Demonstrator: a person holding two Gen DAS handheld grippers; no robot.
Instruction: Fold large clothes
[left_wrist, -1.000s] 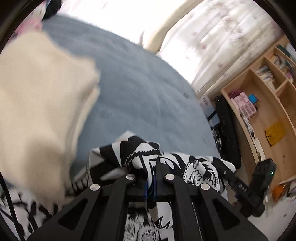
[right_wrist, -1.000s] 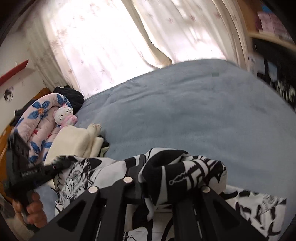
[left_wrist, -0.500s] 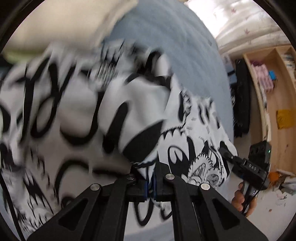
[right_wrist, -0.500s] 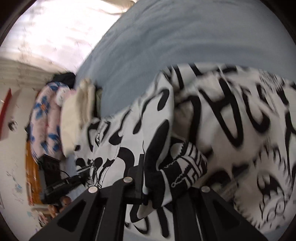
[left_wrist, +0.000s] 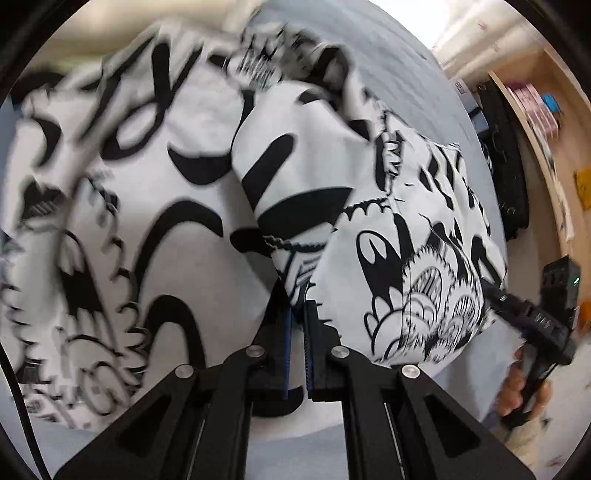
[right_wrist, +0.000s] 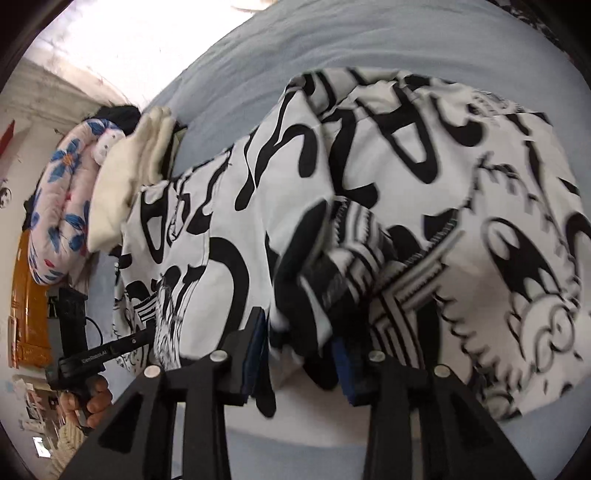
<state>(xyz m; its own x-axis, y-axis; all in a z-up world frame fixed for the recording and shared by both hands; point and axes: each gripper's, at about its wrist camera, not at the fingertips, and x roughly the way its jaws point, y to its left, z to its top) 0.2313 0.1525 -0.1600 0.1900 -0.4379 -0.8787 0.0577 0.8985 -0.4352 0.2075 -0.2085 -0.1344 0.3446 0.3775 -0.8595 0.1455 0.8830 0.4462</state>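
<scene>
Two hand-held grippers: left hand-held gripper (left_wrist: 297, 332) is clamped on printed garment (left_wrist: 155, 192); right hand-held gripper (right_wrist: 299, 354) jaws, just opened, are parted around a fold, over bed (right_wrist: 258, 66).

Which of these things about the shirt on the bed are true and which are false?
1. The shirt is black and white. True.
2. The shirt lies on a red blanket. False: the blanket under it is blue-grey.
3. The left gripper is shut on a bit of the shirt. True.
4. The right gripper is squeezed tight on the shirt. False: its jaws have just been opening; cloth still hangs between them, but the pads stand apart from it.
5. A cream folded cloth lies past the shirt, next to a flowery pillow. True.
6. The shirt is already folded into a neat square. False: it lies rumpled, with a loose fold on top.
</scene>
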